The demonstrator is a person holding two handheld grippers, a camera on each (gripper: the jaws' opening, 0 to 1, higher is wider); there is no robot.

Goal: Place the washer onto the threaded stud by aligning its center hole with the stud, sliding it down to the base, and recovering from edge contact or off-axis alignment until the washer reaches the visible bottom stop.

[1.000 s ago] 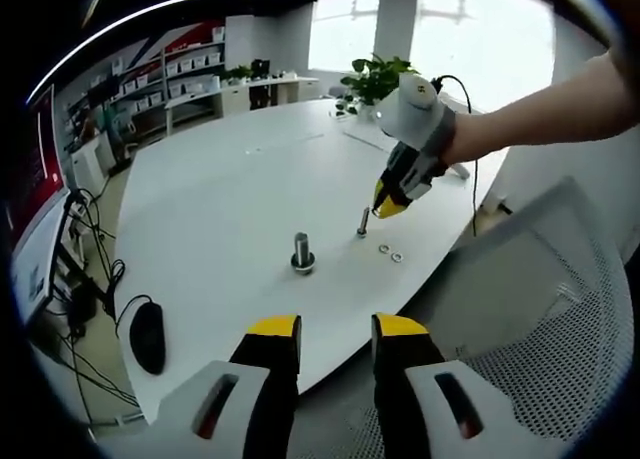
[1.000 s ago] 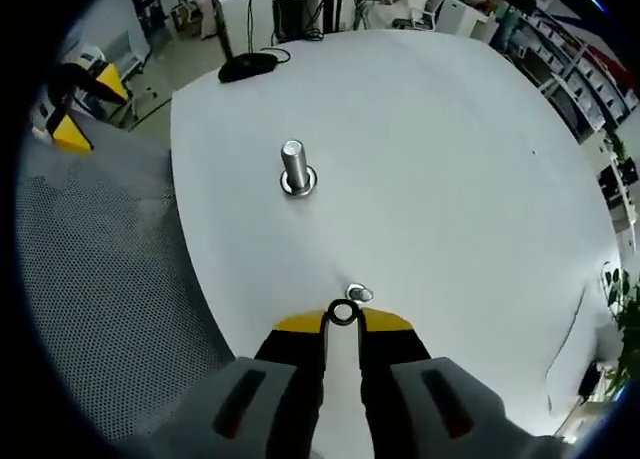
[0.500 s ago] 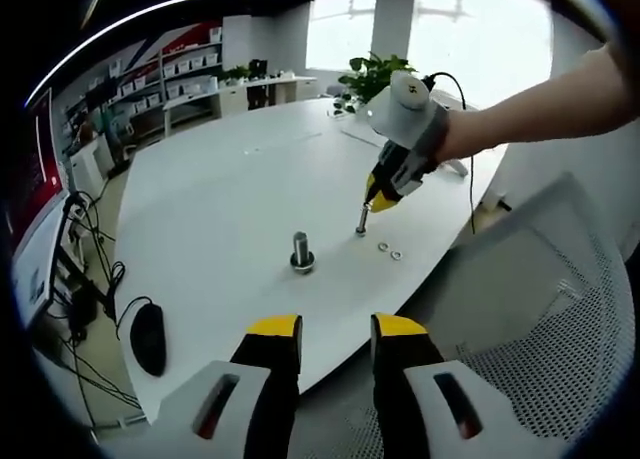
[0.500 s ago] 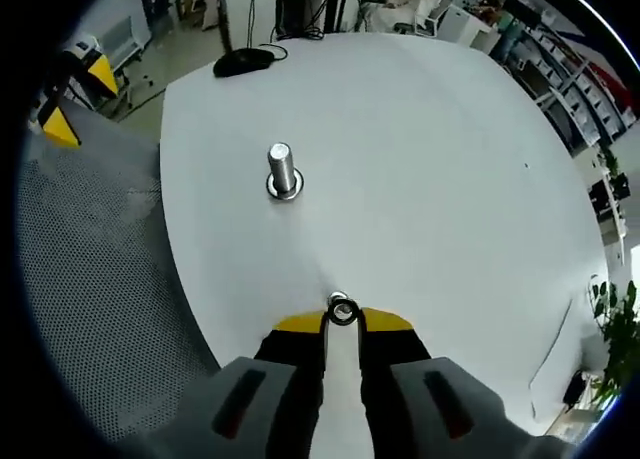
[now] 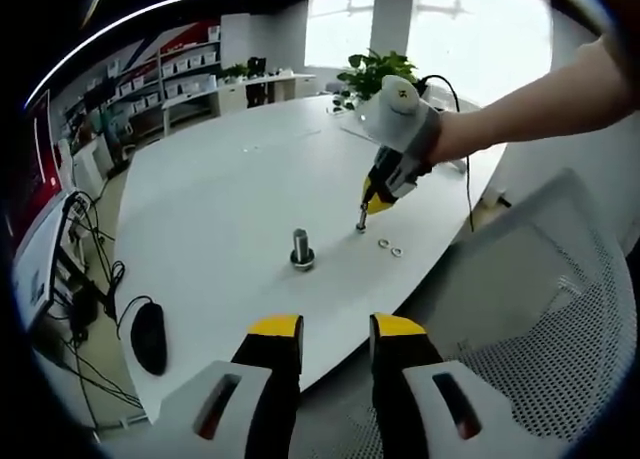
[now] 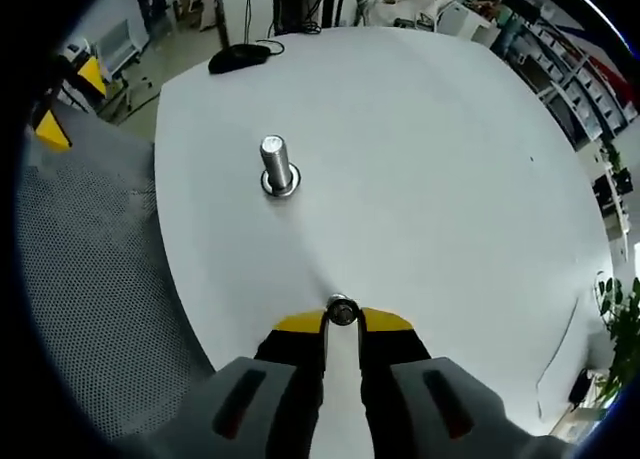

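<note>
In the left gripper view we look across a broad white surface [image 5: 220, 189] in an office, with shelving along the far wall, bright windows, a potted plant [image 5: 372, 76] at the far edge, a black mouse [image 5: 148, 336] near the surface's rim and a mesh chair [image 5: 545, 309] at the right. Our left gripper [image 5: 336, 331] hangs off the near edge, its yellow-tipped jaws spread and holding nothing. On the surface we count two upright studs: a thick stud [image 5: 302, 249] and, beyond it, a slim threaded stud [image 5: 361, 219]. Two spare washers [image 5: 390, 247] lie just beside the slim one. The right gripper [image 5: 376, 201] sits directly over the slim stud's top; compared with a second ago it has come down and toward it.

In the right gripper view the same white surface [image 6: 430, 159] spreads out, with the mouse [image 6: 235, 57] at its far edge and the mesh chair [image 6: 90, 279] at the left. The right gripper [image 6: 342, 319] pinches one washer [image 6: 342, 313] between its tips, and the washer now lies centred over the slim stud's top, which earlier showed just beyond it. The thick stud [image 6: 275, 165] stands well apart.
</note>
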